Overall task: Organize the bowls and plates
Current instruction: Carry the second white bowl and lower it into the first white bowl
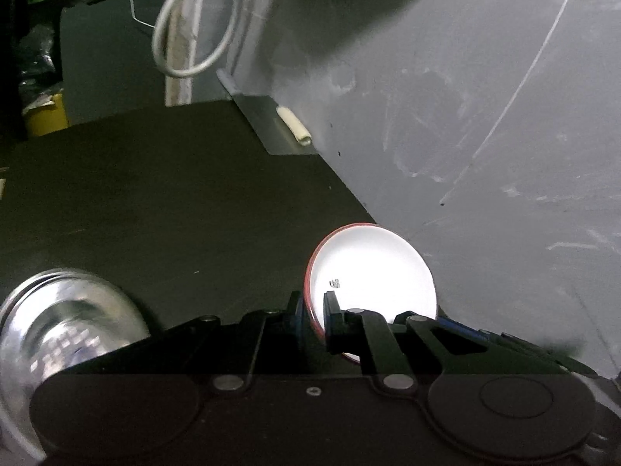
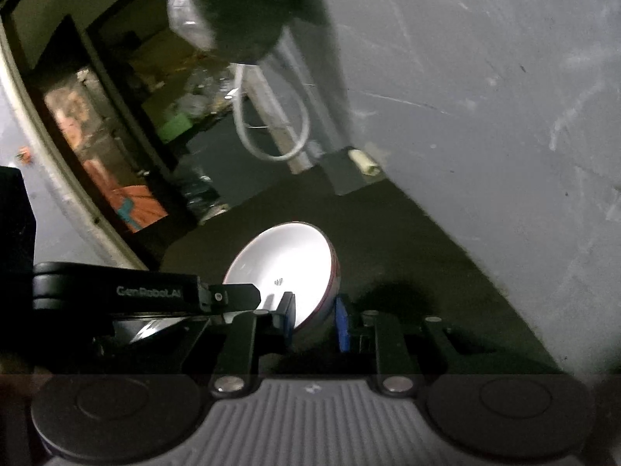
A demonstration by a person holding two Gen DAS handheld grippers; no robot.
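Note:
In the left wrist view my left gripper [image 1: 314,310] is shut on the lower edge of a white plate with a red rim [image 1: 372,272], held tilted on edge above the dark tabletop [image 1: 174,194]. A shiny steel bowl [image 1: 66,322] lies blurred at the lower left. In the right wrist view my right gripper [image 2: 315,316] is shut on the rim of a white bowl with a red patterned outside [image 2: 287,264], one blue pad inside and one outside. The left gripper's black body [image 2: 147,291] shows at the left, with a steel piece [image 2: 155,328] under it.
A scratched grey wall [image 1: 485,136] runs along the right side of the table. A white cable loop [image 1: 186,39] hangs at the far corner. A yellow container [image 1: 44,114] stands beyond the table's left end. A dark bag-like thing [image 2: 233,7] hangs overhead.

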